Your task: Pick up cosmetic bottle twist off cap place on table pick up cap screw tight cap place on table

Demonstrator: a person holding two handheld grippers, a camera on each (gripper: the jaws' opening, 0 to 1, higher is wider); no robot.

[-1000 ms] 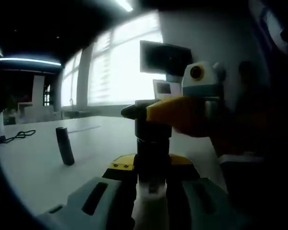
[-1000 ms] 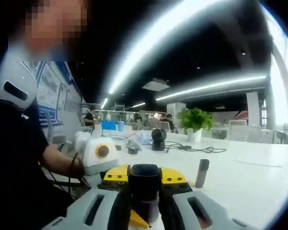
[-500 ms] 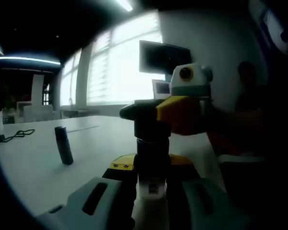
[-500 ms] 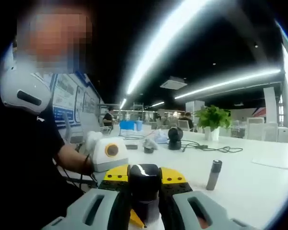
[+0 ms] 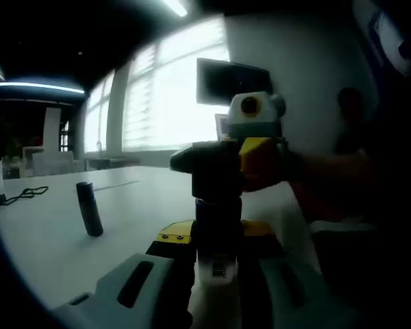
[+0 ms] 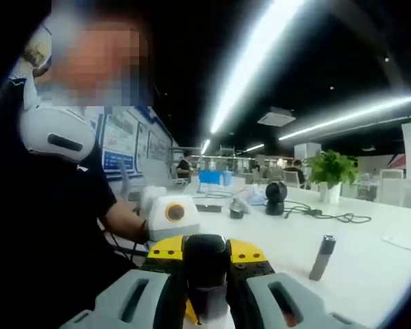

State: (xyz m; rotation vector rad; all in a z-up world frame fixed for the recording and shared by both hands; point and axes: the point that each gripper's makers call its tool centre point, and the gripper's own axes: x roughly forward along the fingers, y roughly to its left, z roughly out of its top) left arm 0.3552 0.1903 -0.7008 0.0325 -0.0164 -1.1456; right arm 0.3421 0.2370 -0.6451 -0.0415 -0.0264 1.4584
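A dark cosmetic bottle (image 5: 218,226) stands upright between the jaws of my left gripper (image 5: 218,247), which is shut on its body. A barcode label faces the camera. Its black cap (image 5: 211,170) sits on the bottle's top. My right gripper (image 5: 241,164), yellow-tipped, reaches in from the right and is shut on that cap. In the right gripper view the same cap (image 6: 205,260) fills the gap between the yellow-tipped jaws of my right gripper (image 6: 205,252). The bottle below the cap is hidden there.
A white table (image 5: 48,240) spreads out to the left, bearing a small dark cylinder (image 5: 89,209) and a black cable (image 5: 24,194). A grey cylinder (image 6: 322,257), a black round device (image 6: 276,195) and a potted plant (image 6: 334,171) stand on the table. A person's arm (image 6: 120,223) is close on the left.
My right gripper has turned around the cap: in the left gripper view it has swung leftward. The right gripper view has panned with it. The bottle and left gripper have stayed still.
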